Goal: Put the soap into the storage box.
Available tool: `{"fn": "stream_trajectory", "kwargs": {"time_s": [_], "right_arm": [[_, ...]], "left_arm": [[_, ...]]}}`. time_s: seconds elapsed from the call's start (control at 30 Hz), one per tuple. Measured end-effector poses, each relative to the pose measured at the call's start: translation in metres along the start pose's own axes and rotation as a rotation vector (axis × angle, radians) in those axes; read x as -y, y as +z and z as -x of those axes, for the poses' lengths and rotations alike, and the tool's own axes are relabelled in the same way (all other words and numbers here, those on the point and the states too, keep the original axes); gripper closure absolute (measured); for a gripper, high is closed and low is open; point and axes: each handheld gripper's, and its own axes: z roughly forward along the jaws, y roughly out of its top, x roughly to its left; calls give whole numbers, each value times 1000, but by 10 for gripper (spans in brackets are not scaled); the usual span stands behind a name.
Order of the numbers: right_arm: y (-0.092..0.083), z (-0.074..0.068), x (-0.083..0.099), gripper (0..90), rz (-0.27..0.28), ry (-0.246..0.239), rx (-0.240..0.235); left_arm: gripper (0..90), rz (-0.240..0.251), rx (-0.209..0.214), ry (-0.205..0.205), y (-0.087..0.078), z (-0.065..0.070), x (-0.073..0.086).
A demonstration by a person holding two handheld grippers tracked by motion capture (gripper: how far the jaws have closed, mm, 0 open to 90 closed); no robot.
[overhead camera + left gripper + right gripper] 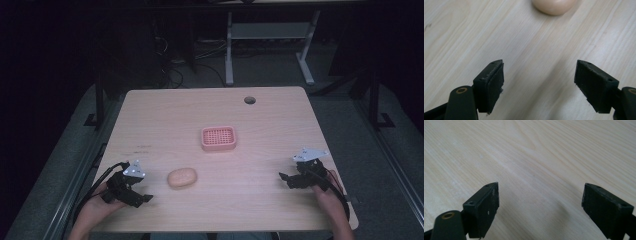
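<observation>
Two pairs of black tongs sit low over the near edge of the pale wooden worktop [150, 115], one in each of the person's hands, and both are spread wide with nothing between their jaws. The left tongs [143, 198] rest at the near left corner; the right tongs [285, 179] rest at the near right, well apart from everything else, with bare wood grain ahead of them in the right gripper view.

Judging from how things lie, the work is at its very start: nothing is lifted, nothing moved, and every step of grasping and placing is left to do.

The smooth peach-coloured oval lump [181, 177], perhaps a bread roll or a potato, lies on the worktop just beside the left tongs, slightly ahead and to their right, not touching them. In the left gripper view the lump [554, 6] sits straight ahead of the open jaws, near but outside their span.

Farther off, near the middle of the worktop, stands a small pink plastic basket with a gridded floor [218, 138], empty. Beyond it, a round cable hole [250, 100] pierces the far edge.
</observation>
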Motion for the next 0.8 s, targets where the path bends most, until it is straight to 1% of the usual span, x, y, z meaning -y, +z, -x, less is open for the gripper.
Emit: {"fn": "stream_trajectory", "kwargs": {"time_s": [0.1,0.17,0.23,0.37,0.47,0.53,0.77,0.8], "right_arm": [[1,-1,-1,139,4,-14,-2],[1,-3,-1,139,3,-8,-5],[0,-3,-2,139,-3,-8,-3],[0,-4,-2,139,4,-6,-2],[-1,-3,-2,139,7,-4,0],[0,-4,-2,139,4,-1,-1],[0,-4,-2,139,3,-5,-4],[1,-4,-2,139,1,-7,-7]], "left_arm": [[236,2,1,2,1,2,-3],[232,-1,3,12,1,1,-4],[232,-8,6,10,3,2,-6],[230,-13,2,30,3,3,-11],[230,-11,9,32,3,3,-14],[230,-20,6,50,3,2,-20],[227,-36,11,68,7,5,-29],[226,-40,9,76,7,5,-30]]}}
